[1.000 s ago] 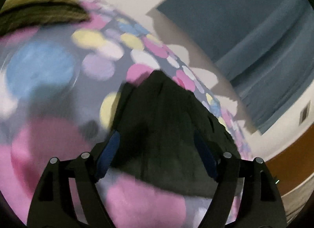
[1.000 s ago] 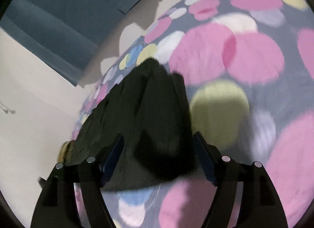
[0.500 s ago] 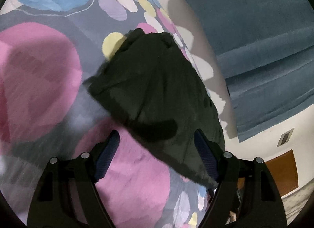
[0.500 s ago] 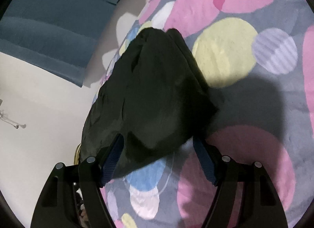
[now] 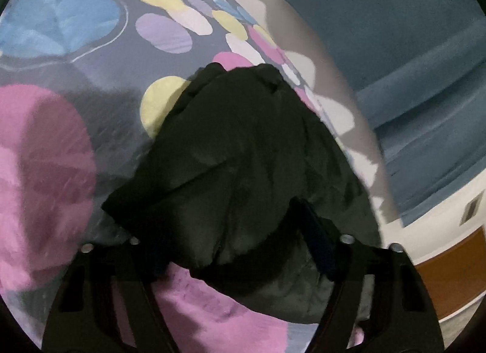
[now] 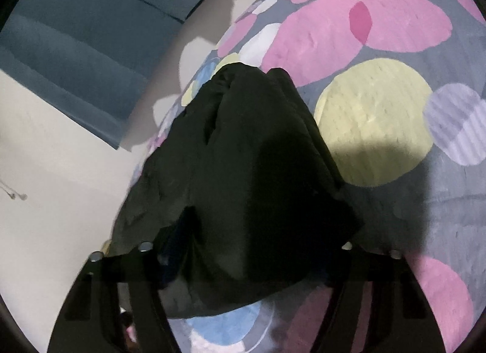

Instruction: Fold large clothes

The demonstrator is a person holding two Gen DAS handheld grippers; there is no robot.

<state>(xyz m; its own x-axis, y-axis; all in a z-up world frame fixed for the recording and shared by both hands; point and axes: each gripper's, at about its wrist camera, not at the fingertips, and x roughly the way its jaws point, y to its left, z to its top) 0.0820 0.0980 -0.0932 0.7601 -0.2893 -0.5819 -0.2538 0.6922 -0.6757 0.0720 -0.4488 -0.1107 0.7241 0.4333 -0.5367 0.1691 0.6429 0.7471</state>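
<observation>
Black garment (image 5: 243, 164) on a grey bedspread (image 5: 100, 85) — pink, yellow, blue dots.

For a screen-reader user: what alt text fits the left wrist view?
A dark folded garment lies on a bedspread with coloured circles, its near end between the fingers of the left hand-held gripper, whose jaws have just been closing. A blue curtain hangs behind.
</observation>
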